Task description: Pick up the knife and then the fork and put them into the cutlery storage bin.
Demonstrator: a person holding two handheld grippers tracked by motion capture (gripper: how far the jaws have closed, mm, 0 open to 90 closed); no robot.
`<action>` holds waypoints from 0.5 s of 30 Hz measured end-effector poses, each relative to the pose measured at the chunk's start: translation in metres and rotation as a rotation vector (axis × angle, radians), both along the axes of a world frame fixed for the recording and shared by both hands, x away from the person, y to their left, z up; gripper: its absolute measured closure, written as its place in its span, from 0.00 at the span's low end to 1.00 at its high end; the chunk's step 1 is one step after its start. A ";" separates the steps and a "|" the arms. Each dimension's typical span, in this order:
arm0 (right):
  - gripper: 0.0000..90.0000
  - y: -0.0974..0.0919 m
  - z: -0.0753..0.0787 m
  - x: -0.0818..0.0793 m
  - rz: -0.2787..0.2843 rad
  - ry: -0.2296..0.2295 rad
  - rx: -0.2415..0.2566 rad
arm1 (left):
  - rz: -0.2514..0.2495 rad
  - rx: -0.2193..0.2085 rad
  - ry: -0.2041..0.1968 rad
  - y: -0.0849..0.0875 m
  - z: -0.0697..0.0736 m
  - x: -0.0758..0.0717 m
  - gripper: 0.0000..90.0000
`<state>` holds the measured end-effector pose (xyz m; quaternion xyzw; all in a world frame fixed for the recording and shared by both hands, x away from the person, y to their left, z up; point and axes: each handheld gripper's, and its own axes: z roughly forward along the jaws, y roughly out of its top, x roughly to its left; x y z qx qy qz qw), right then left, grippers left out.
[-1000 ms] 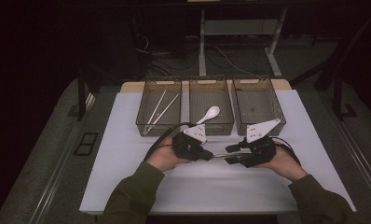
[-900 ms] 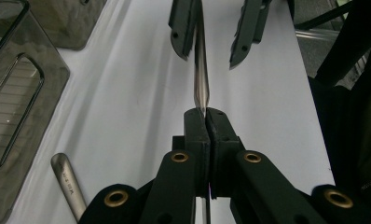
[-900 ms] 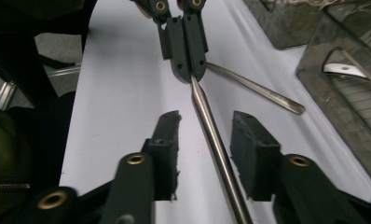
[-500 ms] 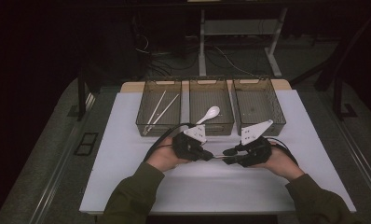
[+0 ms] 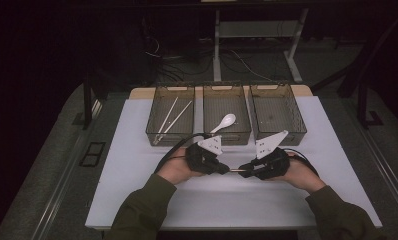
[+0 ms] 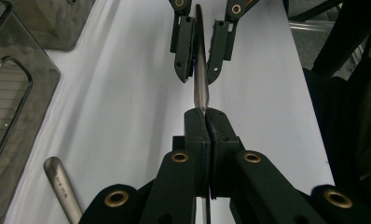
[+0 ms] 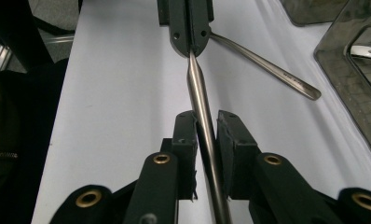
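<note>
- Where the two hands meet at the near middle of the table (image 5: 137, 200), the left gripper (image 5: 226, 169) is clamped on one end of a metal rod (image 6: 201, 84), held level just above the sheet.
- The right gripper (image 5: 243, 170) faces it from the right; its jaws have just been closing, the rod lies between them, and a slim gap shows at each pad.
- A second utensil (image 7: 267, 67) lies flat on the sheet beside the left gripper.
- Farther off stand three clear bins in a row: the left bin (image 5: 152, 131) holds two chopsticks (image 5: 171, 116), the middle bin (image 5: 237, 137) a white spoon (image 5: 223, 122), and the right bin (image 5: 299, 125) shows nothing inside.
- Beyond the table are cables (image 5: 237, 62) on a dark floor and a white stand (image 5: 217, 40).
</note>
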<state>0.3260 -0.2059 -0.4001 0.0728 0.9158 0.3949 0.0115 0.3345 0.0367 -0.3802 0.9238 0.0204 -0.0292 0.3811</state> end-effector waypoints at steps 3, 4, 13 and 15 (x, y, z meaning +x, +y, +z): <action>0.89 0.001 0.000 0.001 0.026 0.008 -0.012 | -0.027 0.005 -0.012 -0.001 -0.001 0.000 0.97; 0.90 0.001 0.000 0.001 0.036 0.016 -0.017 | -0.032 0.004 -0.010 -0.001 -0.002 0.000 0.97; 0.92 -0.002 0.001 0.003 -0.012 0.022 0.003 | 0.088 -0.097 -0.068 0.017 0.005 0.003 0.69; 0.92 -0.006 0.002 0.004 -0.034 0.030 0.014 | 0.121 -0.114 -0.081 0.025 0.007 0.002 0.62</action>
